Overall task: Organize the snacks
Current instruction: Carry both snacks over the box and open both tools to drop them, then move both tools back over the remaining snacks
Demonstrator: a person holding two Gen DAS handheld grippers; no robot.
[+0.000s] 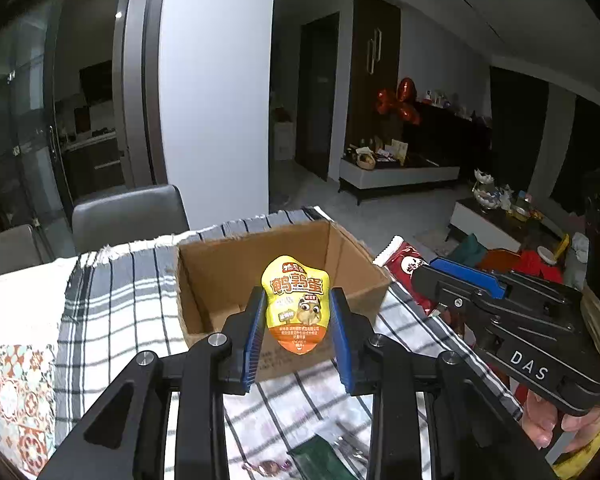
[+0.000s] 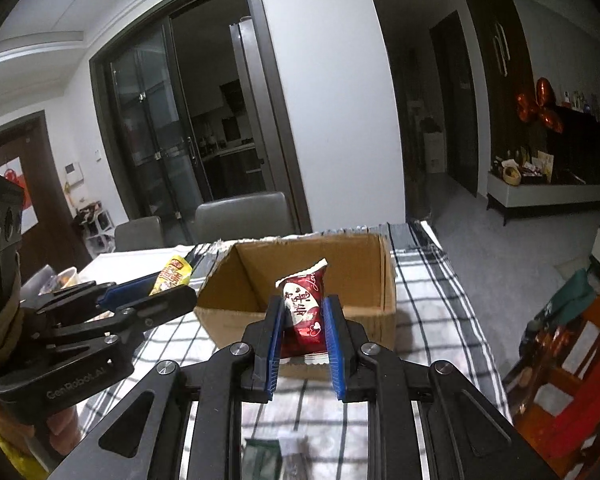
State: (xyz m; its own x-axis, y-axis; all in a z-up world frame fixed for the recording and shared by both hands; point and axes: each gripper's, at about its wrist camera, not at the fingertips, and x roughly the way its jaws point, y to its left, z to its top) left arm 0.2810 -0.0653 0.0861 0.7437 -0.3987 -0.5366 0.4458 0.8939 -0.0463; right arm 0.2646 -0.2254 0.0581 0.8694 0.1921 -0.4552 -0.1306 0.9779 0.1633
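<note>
Two snack packets, one open cardboard box [image 1: 220, 268] near the counter's far edge. The left gripper [image 1: 298, 330] has its jaws clamped on the yellow quail-egg pouch [image 1: 296, 304]; the right gripper [image 2: 302, 338] pinches the red wrapped snack [image 2: 306, 312] — both held before the box. Blurred dark packets [image 1: 320, 460] lie cut off at the near edge.

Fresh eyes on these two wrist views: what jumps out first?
The bright yellow snack pouch pinched in the left gripper, held up in front of the open cardboard box. Next, the red wrapped snack clamped in the right gripper, facing the same box on the checked tablecloth.
</note>
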